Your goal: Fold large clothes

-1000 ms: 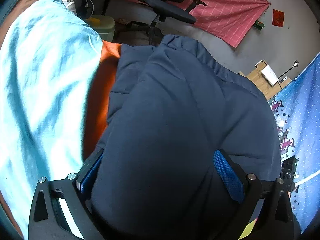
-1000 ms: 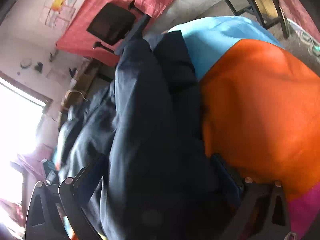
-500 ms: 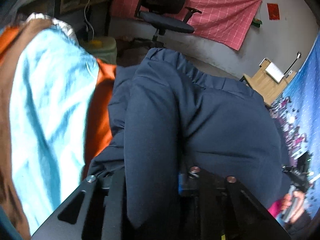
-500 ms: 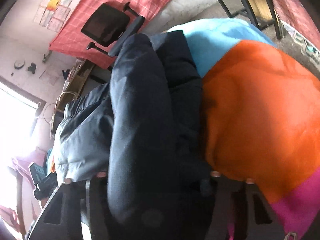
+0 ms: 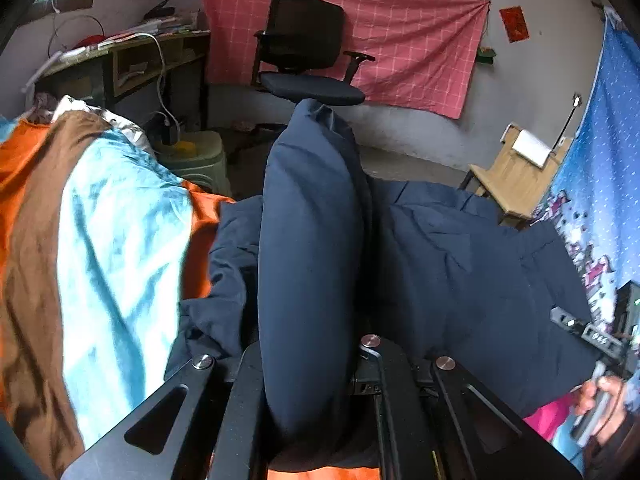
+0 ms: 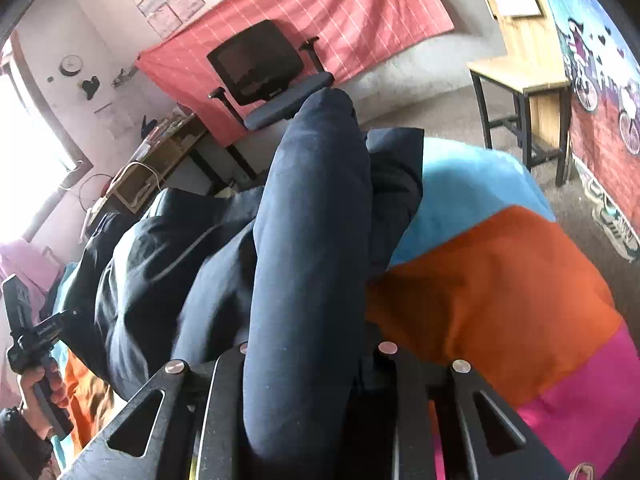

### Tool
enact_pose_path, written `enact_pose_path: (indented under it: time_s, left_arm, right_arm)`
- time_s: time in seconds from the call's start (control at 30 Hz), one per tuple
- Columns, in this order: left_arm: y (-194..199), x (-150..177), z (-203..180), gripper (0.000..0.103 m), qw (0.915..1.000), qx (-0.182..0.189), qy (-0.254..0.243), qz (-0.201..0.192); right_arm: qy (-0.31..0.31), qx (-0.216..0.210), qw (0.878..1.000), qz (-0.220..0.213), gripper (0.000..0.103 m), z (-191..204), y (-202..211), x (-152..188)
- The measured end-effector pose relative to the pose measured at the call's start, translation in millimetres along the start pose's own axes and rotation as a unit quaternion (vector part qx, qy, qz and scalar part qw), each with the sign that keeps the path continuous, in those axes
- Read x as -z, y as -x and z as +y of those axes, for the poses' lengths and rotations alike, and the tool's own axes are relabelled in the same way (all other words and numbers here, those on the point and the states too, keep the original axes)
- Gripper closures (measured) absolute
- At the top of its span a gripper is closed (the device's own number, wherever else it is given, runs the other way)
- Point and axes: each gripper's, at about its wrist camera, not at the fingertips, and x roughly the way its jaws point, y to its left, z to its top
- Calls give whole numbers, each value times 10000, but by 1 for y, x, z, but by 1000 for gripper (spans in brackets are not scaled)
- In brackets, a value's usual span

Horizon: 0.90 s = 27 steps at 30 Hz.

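Big colour-block orange, blue and pink bedspread (image 6: 500,280) fills the frame; dark navy padded garment (image 5: 460,264) lies centre on it. Left gripper (image 5: 308,360) clamps a fabric ridge; right gripper (image 6: 308,356) closing on another. Step: lift-and-fold. Next: carry both edges across evenly.

Two fisheye views, each mounted just behind a gripper and angled downward along its fingers, very close to a bunched navy garment (image 5: 308,264) that fills each picture's middle. Both face the far wall and share the office chair (image 6: 260,68), pink wall cloth (image 5: 404,28) and colourful bedspread (image 6: 500,280).
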Motion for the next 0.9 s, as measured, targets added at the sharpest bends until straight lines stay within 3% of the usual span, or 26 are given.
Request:
enact_pose_path:
  time_s: [0.3, 0.4, 0.6, 0.67, 0.8, 0.9]
  left_arm:
    - [-37, 0, 33, 95, 9991, 5, 245, 353]
    - [-45, 4, 39, 95, 9992, 78, 272, 283]
    - [-20, 12, 7, 98, 9970, -78, -684, -351]
    - [-12, 23, -14, 98, 9897, -384, -1234, -613]
    - [-17, 62, -65, 98, 9598, -951, -2483, -896]
    - [-18, 74, -76, 98, 9569, -982, -2594, -859]
  right_arm:
    - [-174, 190, 9995, 154, 81, -7, -12, 1]
    - [-146, 249, 9994, 180, 81, -12, -17, 3]
    - [51, 355, 9993, 66, 81, -4, -13, 5]
    - [218, 361, 9991, -1, 81, 3, -9, 6]
    - [224, 373, 9990, -57, 81, 1, -11, 13]
    - [102, 427, 9990, -35, 81, -4, -13, 18]
